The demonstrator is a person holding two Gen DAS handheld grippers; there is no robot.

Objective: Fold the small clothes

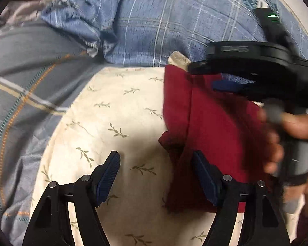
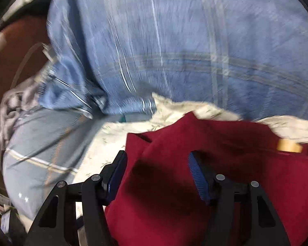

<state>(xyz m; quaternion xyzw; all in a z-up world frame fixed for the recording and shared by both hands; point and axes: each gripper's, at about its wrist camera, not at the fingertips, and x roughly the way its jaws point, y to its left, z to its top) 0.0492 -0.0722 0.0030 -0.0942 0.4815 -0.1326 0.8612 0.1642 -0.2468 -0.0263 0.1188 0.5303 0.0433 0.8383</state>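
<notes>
A dark red garment (image 1: 215, 127) lies partly folded on a cream pillow with a leaf print (image 1: 117, 110). My left gripper (image 1: 157, 162) is open above the pillow, its right finger over the garment's left edge. My right gripper shows in the left wrist view (image 1: 232, 82) as a black body held by a hand, over the garment's far part. In the right wrist view my right gripper (image 2: 157, 162) is open just above the red garment (image 2: 236, 164), with the cloth spreading under both fingers. A tan label (image 2: 288, 145) sits on the garment at the right.
A blue plaid bedsheet (image 1: 154, 20) covers the bed behind the pillow. A grey-blue quilt with orange stitching (image 1: 20, 82) lies bunched at the left. In the right wrist view, a brown floor (image 2: 12, 61) shows past the bed's left edge.
</notes>
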